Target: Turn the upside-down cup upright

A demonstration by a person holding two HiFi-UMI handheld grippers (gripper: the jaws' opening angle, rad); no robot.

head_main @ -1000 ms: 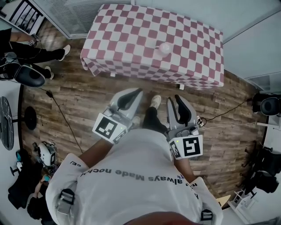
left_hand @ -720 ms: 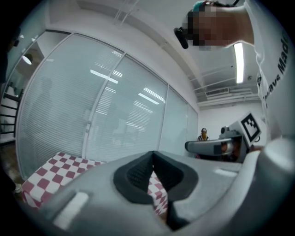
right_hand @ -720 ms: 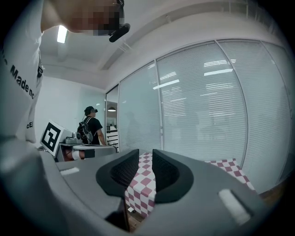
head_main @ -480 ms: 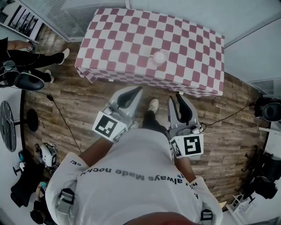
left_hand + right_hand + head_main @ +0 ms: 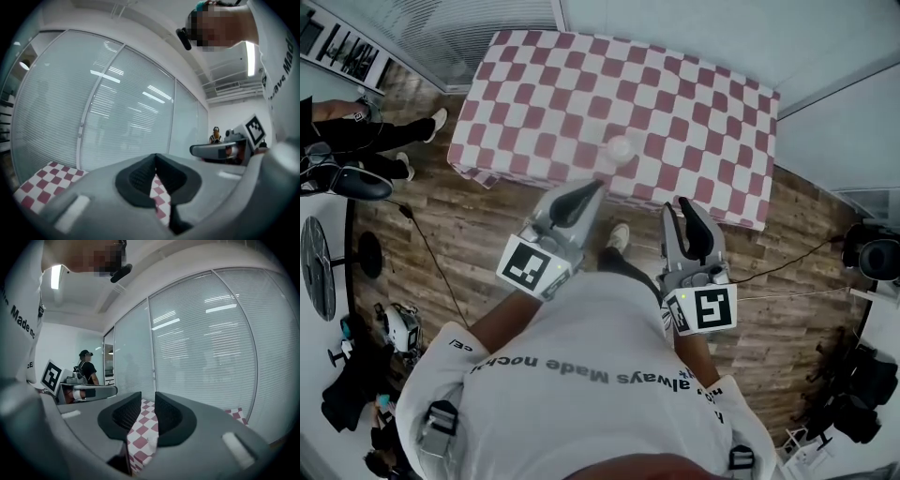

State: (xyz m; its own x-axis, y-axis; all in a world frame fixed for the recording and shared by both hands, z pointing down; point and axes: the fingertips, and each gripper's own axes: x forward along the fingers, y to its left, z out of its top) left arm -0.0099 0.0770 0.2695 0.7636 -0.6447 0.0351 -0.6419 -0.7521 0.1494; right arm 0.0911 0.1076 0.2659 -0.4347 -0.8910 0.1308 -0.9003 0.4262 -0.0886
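Note:
A pale cup [image 5: 621, 150] stands upside down near the front edge of the table with the red-and-white checked cloth [image 5: 703, 103]. Both grippers are held out level over the wooden floor, short of the table. My left gripper [image 5: 598, 187] is shut and empty, its tip just before the table's front edge, below the cup. Seen from its own camera, the left gripper [image 5: 155, 158] has its pads meeting at the tip. My right gripper [image 5: 682, 206] is shut with nothing in it, to the right of the cup. In its own view the right gripper [image 5: 148, 401] points at the checked cloth [image 5: 143, 437].
A glass wall with blinds [image 5: 117, 108] runs behind the table. A seated person's legs [image 5: 375, 127] and a stool [image 5: 352, 183] are at the left, with a cable [image 5: 431, 258] on the floor. Dark equipment [image 5: 872, 248] stands at the right. Another person [image 5: 86, 366] stands far off.
Both grippers have moved forward together toward the table. The table and cup now lie closer, lower in the head view. Both pairs of jaws stay as they were.

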